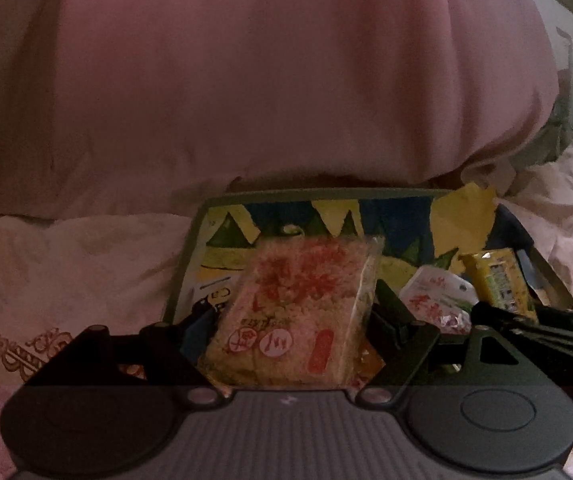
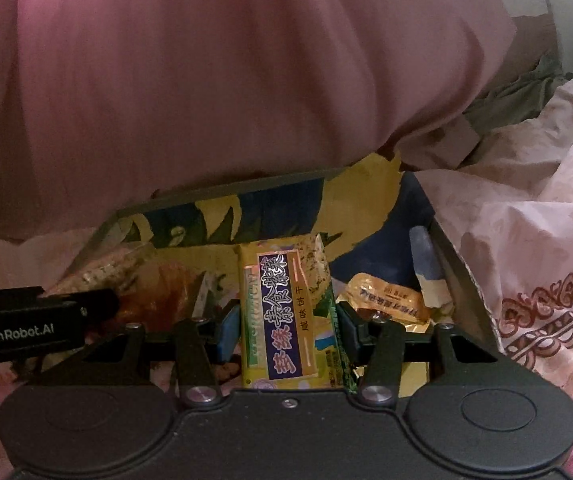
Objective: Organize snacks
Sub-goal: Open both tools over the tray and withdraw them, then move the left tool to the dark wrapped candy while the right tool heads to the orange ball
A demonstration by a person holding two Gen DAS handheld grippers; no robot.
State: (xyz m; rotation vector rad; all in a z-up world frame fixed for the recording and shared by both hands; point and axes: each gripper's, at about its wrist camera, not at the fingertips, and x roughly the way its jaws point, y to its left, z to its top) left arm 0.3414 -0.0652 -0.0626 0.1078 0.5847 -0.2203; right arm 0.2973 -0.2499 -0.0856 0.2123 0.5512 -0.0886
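My left gripper (image 1: pixel 292 312) is shut on a clear packet of puffed rice cake with red print (image 1: pixel 298 312), held over an open box (image 1: pixel 190 248) with a blue and yellow patterned lining. My right gripper (image 2: pixel 288 320) is shut on a yellow cracker packet with a purple label (image 2: pixel 286 312), held over the same box (image 2: pixel 450 256). In the left wrist view the yellow packet (image 1: pixel 500 284) and the right gripper's arm show at the right. In the right wrist view the rice cake packet (image 2: pixel 126 272) shows at the left.
A white snack packet with red print (image 1: pixel 438 300) and a gold-orange wrapped snack (image 2: pixel 390 300) lie in the box. A large pink quilt (image 1: pixel 246 80) bulges right behind the box. Pale floral bedding (image 2: pixel 526 240) surrounds it.
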